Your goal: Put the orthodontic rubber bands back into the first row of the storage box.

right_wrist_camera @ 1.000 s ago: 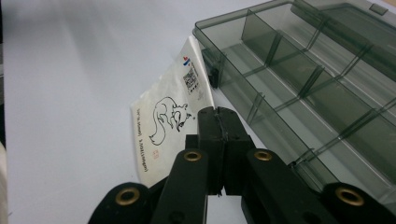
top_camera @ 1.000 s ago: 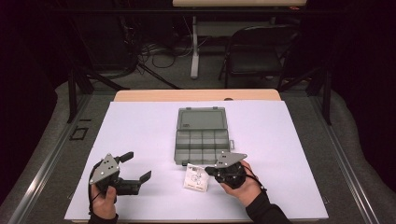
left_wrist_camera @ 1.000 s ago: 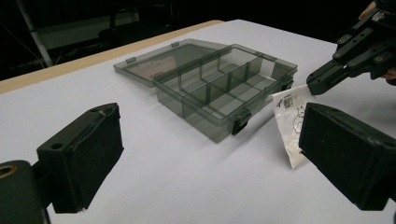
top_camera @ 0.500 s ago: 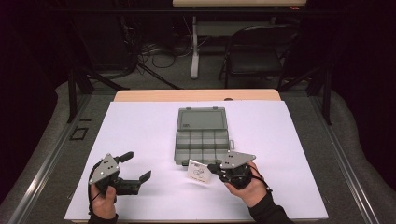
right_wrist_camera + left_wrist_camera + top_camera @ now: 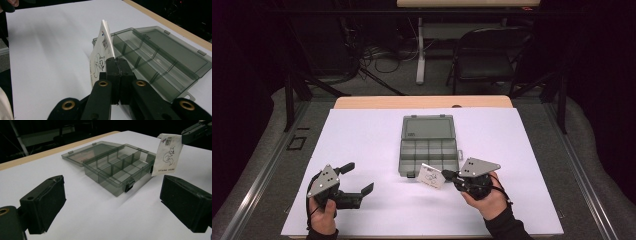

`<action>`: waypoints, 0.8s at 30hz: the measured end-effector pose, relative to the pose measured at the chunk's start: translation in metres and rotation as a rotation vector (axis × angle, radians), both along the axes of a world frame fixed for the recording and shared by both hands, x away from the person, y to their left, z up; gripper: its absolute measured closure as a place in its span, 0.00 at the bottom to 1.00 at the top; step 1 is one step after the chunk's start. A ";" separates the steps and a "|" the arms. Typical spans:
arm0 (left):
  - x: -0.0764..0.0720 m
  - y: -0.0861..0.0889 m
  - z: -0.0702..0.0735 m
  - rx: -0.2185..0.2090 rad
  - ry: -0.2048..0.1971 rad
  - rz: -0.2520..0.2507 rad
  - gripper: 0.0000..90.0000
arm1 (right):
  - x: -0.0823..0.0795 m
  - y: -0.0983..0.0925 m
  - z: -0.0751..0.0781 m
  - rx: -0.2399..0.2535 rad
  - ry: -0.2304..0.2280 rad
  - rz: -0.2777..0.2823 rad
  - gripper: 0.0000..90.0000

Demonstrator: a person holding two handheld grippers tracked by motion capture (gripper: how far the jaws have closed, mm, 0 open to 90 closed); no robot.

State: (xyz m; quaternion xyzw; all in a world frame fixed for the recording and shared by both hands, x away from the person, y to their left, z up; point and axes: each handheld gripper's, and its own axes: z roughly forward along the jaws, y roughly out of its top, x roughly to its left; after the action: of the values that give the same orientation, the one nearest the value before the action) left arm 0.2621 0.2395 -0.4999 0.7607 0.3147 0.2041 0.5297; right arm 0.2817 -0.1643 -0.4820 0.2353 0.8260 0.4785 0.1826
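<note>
A small white packet [image 5: 431, 176] printed with a squirrel drawing hangs just above the table in front of the box's near right corner. My right gripper [image 5: 446, 175] is shut on its edge. The right gripper view shows the packet [image 5: 100, 55] standing upright from the closed pads [image 5: 117, 62]. The grey see-through compartment box [image 5: 429, 150] lies mid-table with its lid folded back flat, and its cells look empty. My left gripper [image 5: 359, 177] rests at the near left, open, with nothing between its fingers. The left gripper view shows the box [image 5: 117, 170] and the packet [image 5: 167, 155] beyond.
A white sheet [image 5: 377, 130] covers the table, and a wooden strip [image 5: 422, 102] runs along its far edge. A folding chair [image 5: 492, 55] and a stand with cables sit on the dark floor behind. Bare sheet lies on both sides of the box.
My right gripper has lifted the packet off the sheet and carried it slightly right, toward the box's near edge. The left gripper has stayed put.
</note>
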 end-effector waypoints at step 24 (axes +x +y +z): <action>0.000 0.001 0.000 -0.001 0.000 0.008 0.07 | 0.006 -0.011 0.020 0.013 -0.036 -0.040 1.00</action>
State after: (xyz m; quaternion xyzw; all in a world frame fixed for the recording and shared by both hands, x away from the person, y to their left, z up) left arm 0.2621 0.2402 -0.4996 0.7591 0.3179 0.2059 0.5294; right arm 0.2880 -0.1749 -0.4622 0.2441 0.8146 0.4844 0.2056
